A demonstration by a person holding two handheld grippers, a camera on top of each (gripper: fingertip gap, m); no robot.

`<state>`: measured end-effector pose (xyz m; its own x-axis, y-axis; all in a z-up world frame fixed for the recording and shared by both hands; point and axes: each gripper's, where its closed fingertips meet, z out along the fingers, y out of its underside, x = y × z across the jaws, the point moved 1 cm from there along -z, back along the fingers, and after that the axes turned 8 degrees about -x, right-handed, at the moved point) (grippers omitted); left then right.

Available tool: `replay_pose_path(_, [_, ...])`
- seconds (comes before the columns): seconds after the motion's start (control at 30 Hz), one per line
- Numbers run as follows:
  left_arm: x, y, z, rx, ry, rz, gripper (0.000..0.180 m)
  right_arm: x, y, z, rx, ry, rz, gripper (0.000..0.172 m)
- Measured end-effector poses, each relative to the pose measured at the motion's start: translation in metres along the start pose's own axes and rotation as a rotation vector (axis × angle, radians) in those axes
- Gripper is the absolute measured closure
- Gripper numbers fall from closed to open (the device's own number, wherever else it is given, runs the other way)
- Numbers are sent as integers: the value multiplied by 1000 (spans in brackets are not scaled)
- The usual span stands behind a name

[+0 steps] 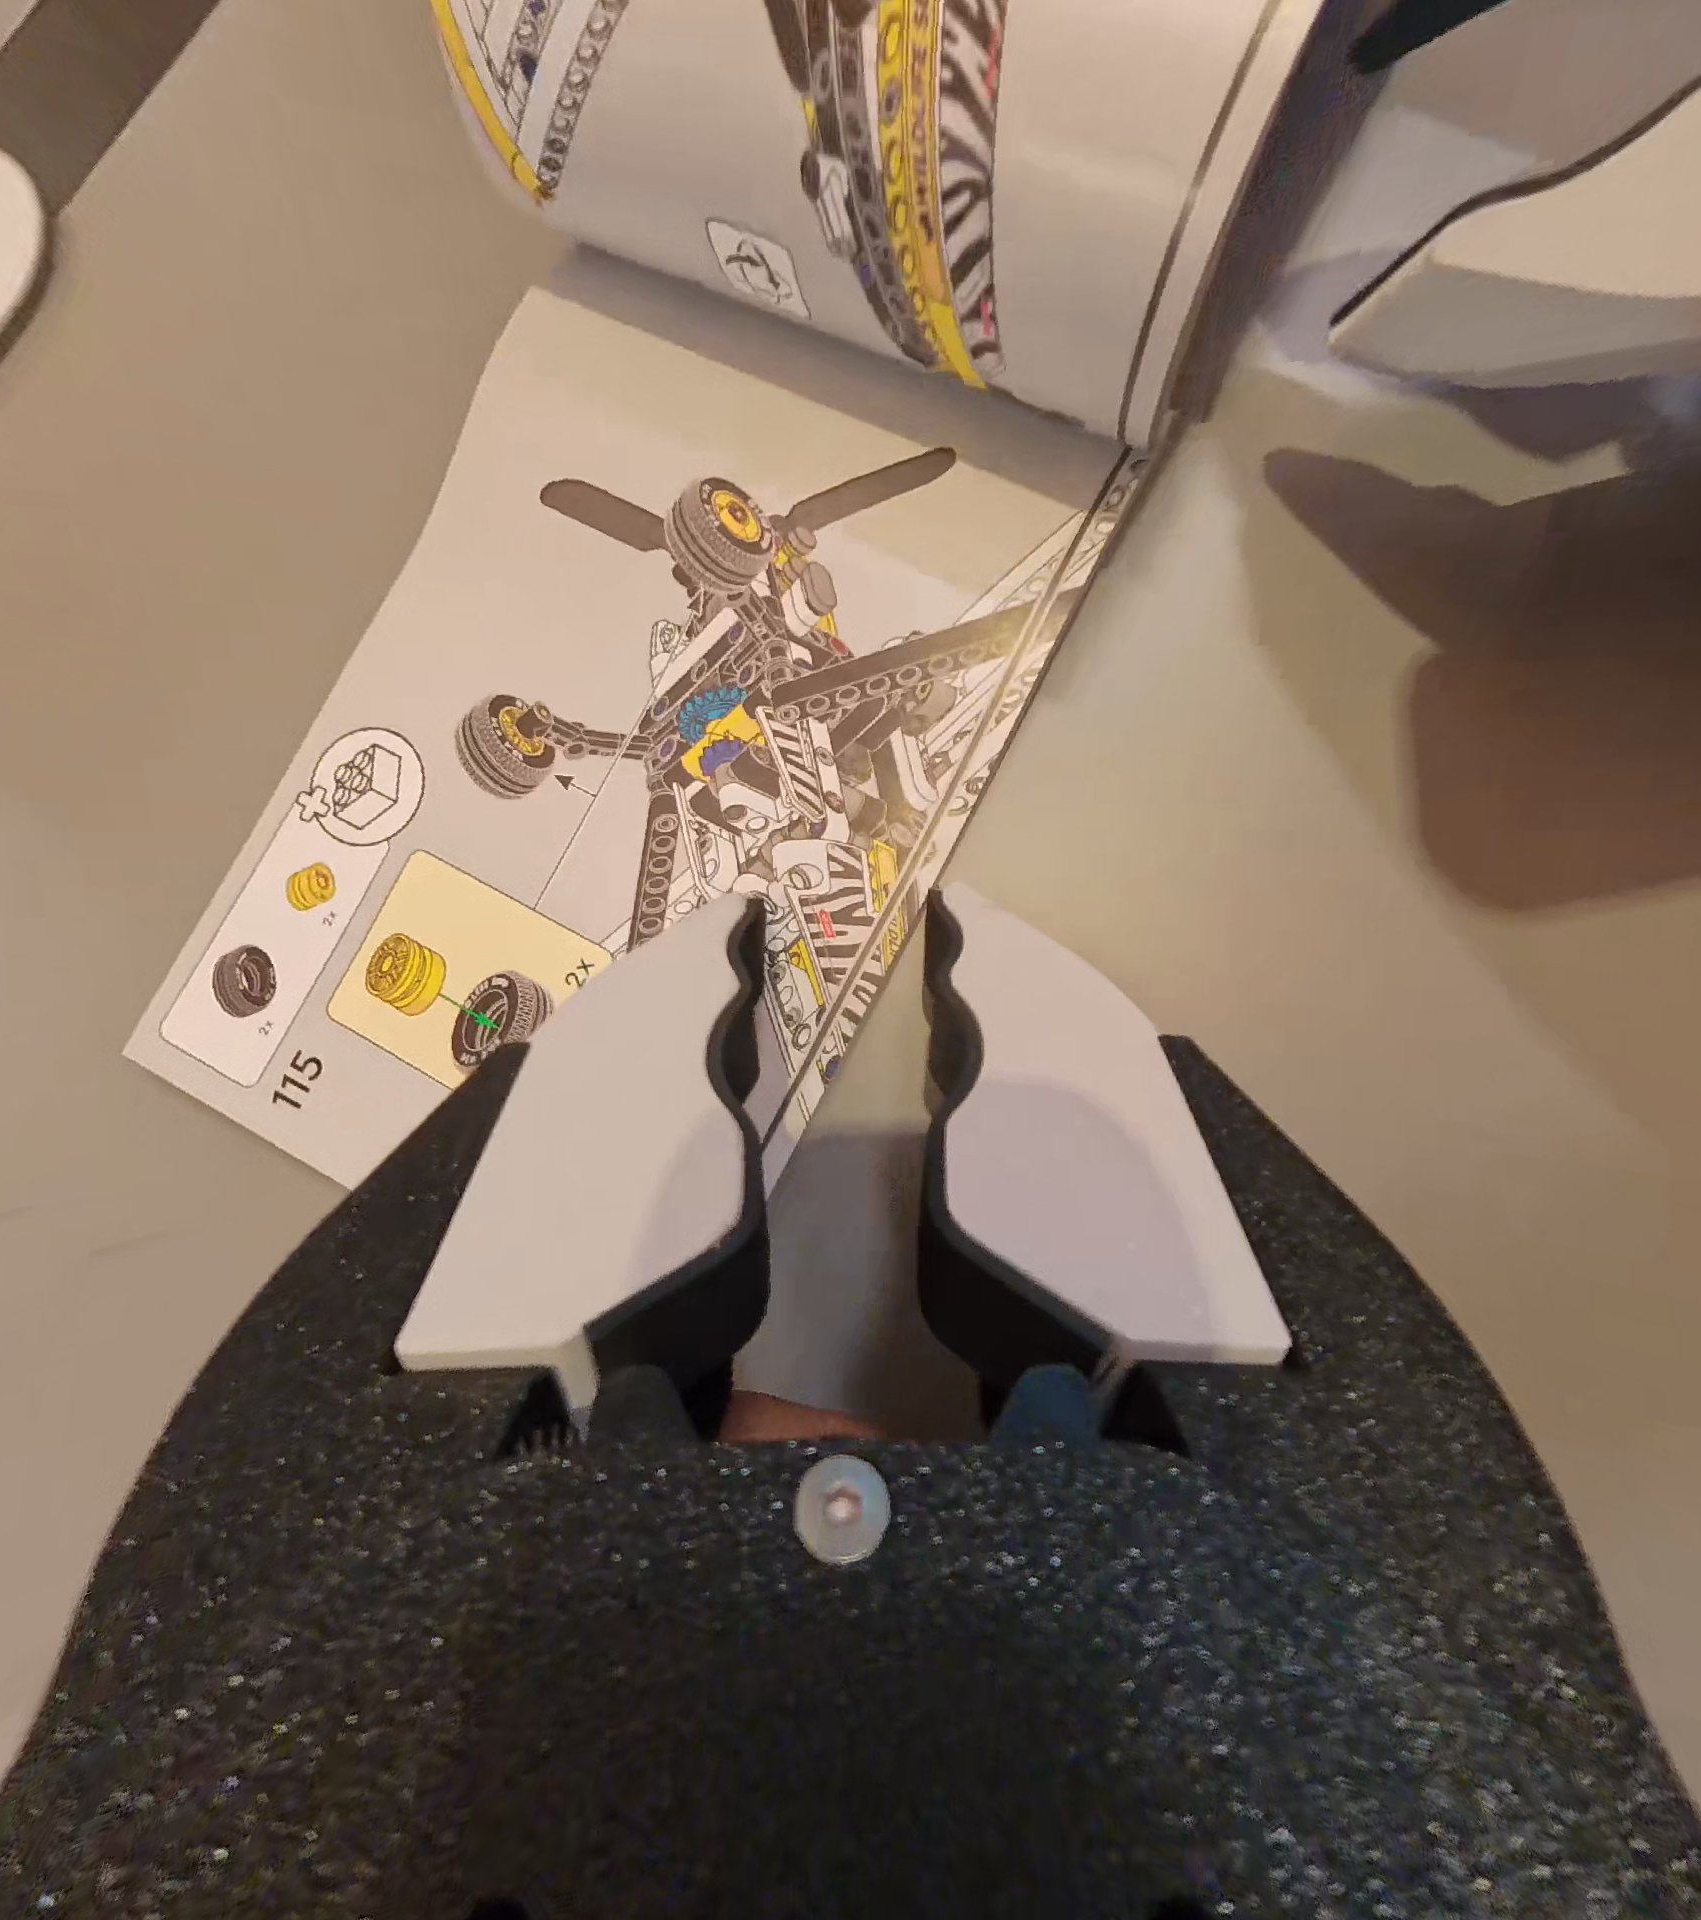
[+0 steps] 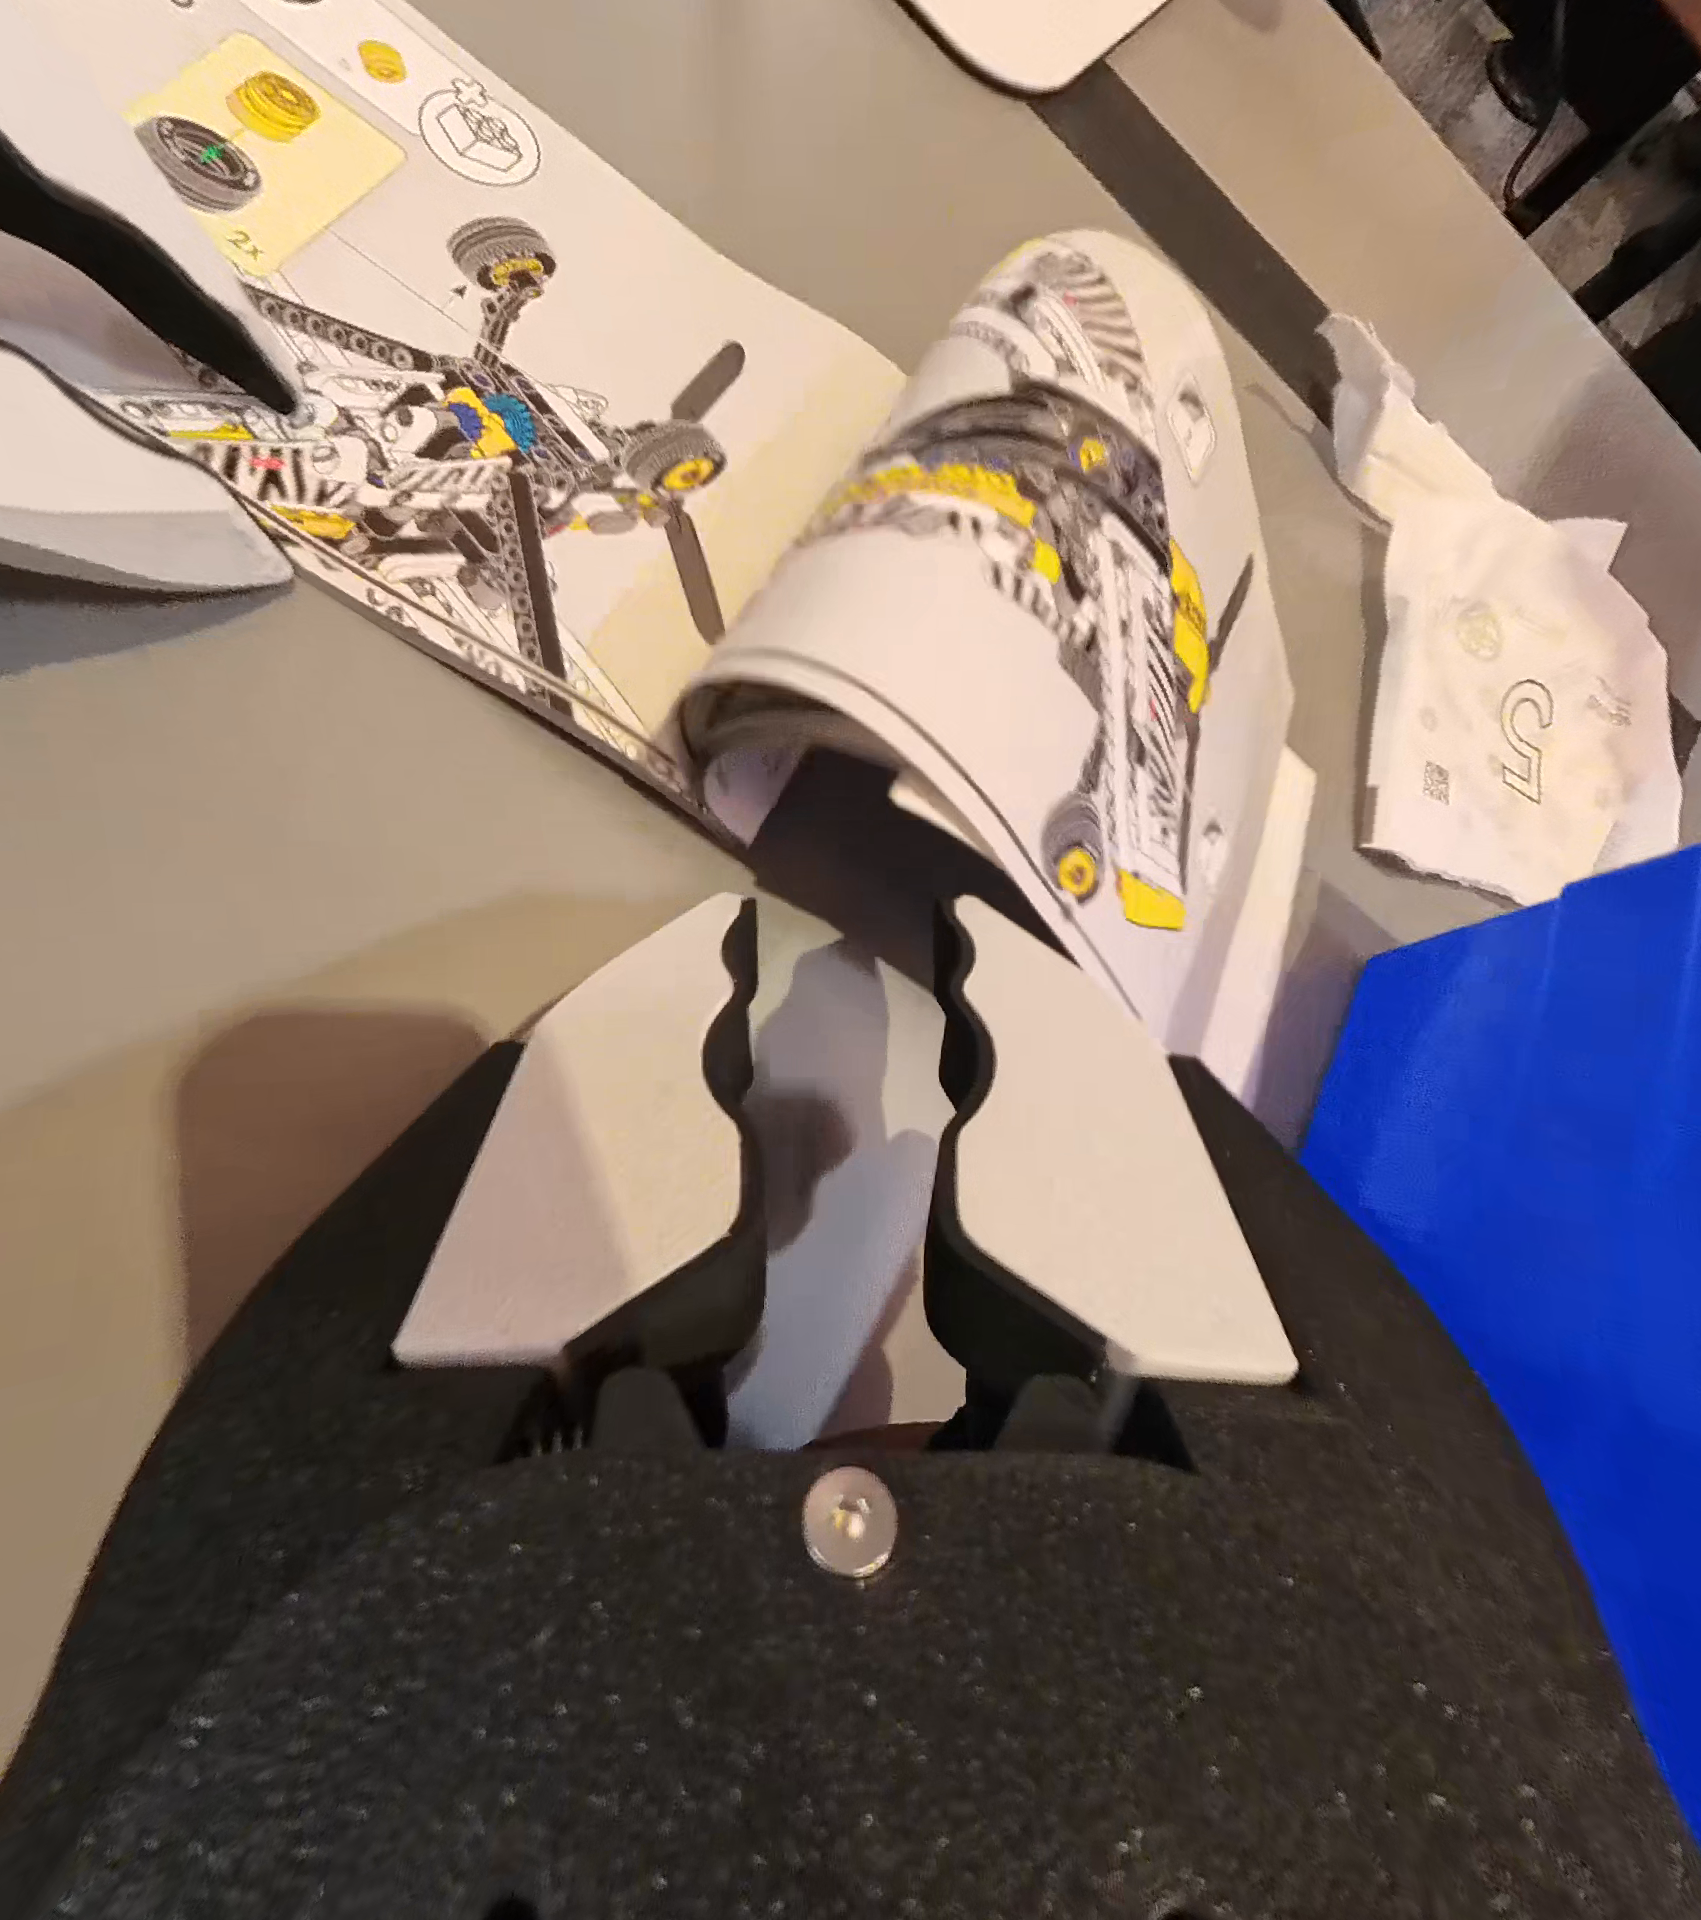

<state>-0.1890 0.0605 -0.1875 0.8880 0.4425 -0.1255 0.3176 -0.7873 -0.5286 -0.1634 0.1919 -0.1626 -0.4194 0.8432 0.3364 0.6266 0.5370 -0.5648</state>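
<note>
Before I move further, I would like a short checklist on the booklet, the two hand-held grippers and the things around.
1. Booklet's flat page lies on table: ok.
2. Left hand-held gripper open, over the booklet's edge: ok.
3. Left fingertip presses page: cannot tell.
4. Right hand-held gripper open, nothing gripped: ok.
5. Curled pages flattened: not ok.
6. Blue box and crumpled paper bag apart from right hand-held gripper: ok.

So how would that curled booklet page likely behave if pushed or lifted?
Probably floppy: the curled page arches over under its own weight. Likely light, being thin paper. Its glossy look suggests it may slip; pushing could bend it rather than slide the instruction booklet.
</note>
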Motion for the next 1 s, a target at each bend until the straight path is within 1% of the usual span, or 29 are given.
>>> replay_pose_path(0.13, [-9, 2, -1, 9, -37, -11, 150, -3, 0, 2, 10, -5, -11, 138])
replay_pose_path(0.2, [0, 1, -10, 65, -31, 20, 141, -7, 0, -1, 33, -9, -17, 138])
replay_pose_path(0.33, [25, 7, -54, 221, -9, 37, 136, -16, 3, -5, 62, -34, -13, 139])
replay_pose_path(0.43, [20, 29, -95, 275, -74, -35, 131, -26, 5, -5, 66, -61, -23, 139])
replay_pose_path(0.5, [1, 53, -129, 283, -185, -122, 127, -34, 6, -4, 65, -74, -42, 139])
replay_pose_path(0.57, [-28, 85, -169, 269, -361, -228, 124, -41, 6, -3, 62, -85, -63, 139])
replay_pose_path(0.63, [-59, 125, -208, 206, -581, -335, 120, -47, 6, -4, 67, -96, -75, 142])
replay_pose_path(0.67, [-69, 142, -221, 171, -650, -381, 117, -49, 5, -4, 71, -102, -79, 142])
replay_pose_path(0.7, [-76, 158, -228, 138, -687, -425, 116, -51, 5, -5, 73, -108, -83, 142])
replay_pose_path(0.73, [-81, 170, -228, 103, -686, -463, 114, -53, 5, -6, 74, -110, -88, 142])
replay_pose_path(0.83, [-86, 190, -205, 24, -574, -545, 112, -55, 5, -9, 88, -104, -106, 142])
replay_pose_path(0.93, [-99, 207, -188, -47, -574, -588, 112, -55, 7, -11, 102, -93, -112, 142])
replay_pose_path(1.0, [-103, 215, -176, -77, -532, -617, 112, -54, 10, -12, 103, -94, -103, 144])
